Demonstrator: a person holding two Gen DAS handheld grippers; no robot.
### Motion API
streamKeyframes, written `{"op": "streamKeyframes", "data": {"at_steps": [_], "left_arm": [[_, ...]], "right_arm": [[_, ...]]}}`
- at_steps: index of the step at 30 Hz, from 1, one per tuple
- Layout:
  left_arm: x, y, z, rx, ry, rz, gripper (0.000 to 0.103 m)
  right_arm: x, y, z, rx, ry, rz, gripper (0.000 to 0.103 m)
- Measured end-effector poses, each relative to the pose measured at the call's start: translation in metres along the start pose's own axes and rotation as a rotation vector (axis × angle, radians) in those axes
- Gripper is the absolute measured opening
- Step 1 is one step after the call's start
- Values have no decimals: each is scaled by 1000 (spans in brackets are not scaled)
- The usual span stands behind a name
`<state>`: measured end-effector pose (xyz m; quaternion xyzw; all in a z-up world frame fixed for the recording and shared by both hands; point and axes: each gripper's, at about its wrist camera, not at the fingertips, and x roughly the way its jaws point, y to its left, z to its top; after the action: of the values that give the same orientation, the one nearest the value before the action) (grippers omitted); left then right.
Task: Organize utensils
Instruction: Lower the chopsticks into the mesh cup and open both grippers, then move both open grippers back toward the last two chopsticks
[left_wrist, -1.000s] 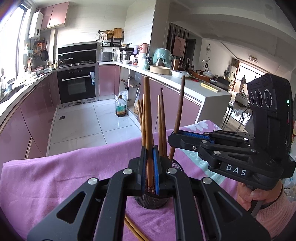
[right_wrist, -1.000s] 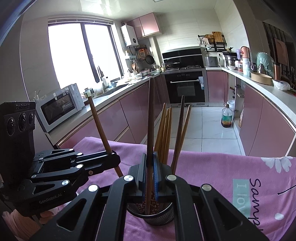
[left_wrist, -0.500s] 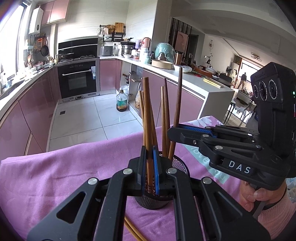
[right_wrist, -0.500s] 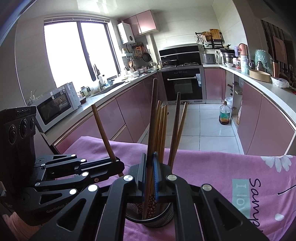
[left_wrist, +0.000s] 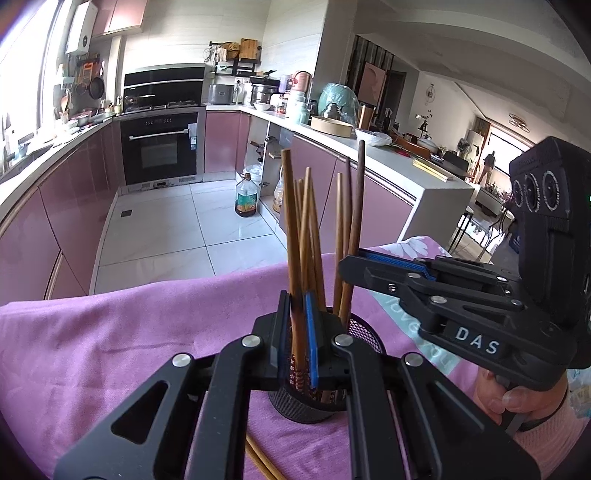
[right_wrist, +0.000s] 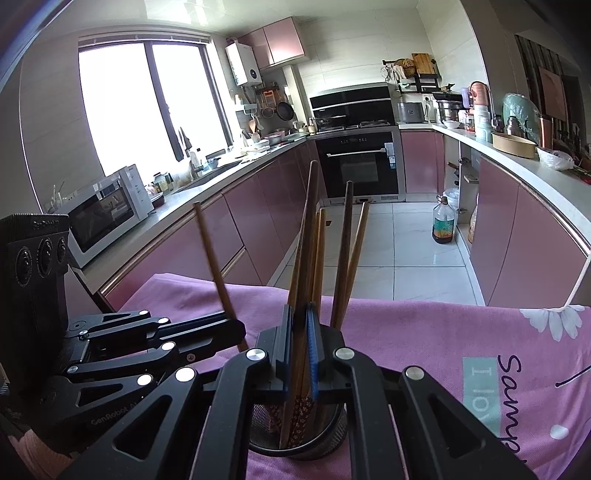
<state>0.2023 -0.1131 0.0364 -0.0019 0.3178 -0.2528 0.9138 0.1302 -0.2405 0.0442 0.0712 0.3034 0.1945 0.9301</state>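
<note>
Nearest, the left gripper (left_wrist: 299, 343) pinches one chopstick (left_wrist: 291, 236) upright over the mesh cup (left_wrist: 314, 406), its lower end inside the cup. The right gripper (right_wrist: 300, 350) likewise pinches a dark chopstick (right_wrist: 308, 236) standing in the cup. More chopsticks (left_wrist: 341, 236) lean inside it. The cup stands on the table's purple cloth (left_wrist: 110, 332); two loose chopsticks (left_wrist: 260, 459) lie just before it. Beyond the cup, an oil bottle (left_wrist: 246, 197) stands on the floor.

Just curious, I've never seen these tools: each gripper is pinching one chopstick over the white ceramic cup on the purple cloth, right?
Nearly. The cup is black wire mesh, not white ceramic; the left wrist view shows it. Left gripper and right gripper each pinch a chopstick over it on the purple cloth.
</note>
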Motion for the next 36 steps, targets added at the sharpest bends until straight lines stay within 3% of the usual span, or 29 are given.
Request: {"op": "streamKeyframes", "data": {"at_steps": [7, 12, 24, 26, 28, 30, 36], "left_arm": [[0, 5, -6, -14, 0, -3, 8], [-13, 6, -9, -20, -33, 17, 15], [-59, 4, -47, -12, -110, 132, 63], [-66, 4, -55, -5, -118, 149, 64], [-73, 2, -63, -4, -123, 163, 75], [-82, 4, -71, -4, -129, 178, 79], [-93, 14, -95, -30, -106, 218, 90]], "right_arm": [[-1, 0, -2, 2, 2, 3, 9], [-6, 3, -6, -7, -1, 10, 22], [-45, 22, -38, -67, -22, 69, 43], [-49, 30, -45, -90, -17, 86, 46], [-50, 38, -53, -106, -5, 103, 50], [-50, 45, -62, -129, 11, 105, 57], [-37, 55, -88, -158, 87, 108, 60]]}}
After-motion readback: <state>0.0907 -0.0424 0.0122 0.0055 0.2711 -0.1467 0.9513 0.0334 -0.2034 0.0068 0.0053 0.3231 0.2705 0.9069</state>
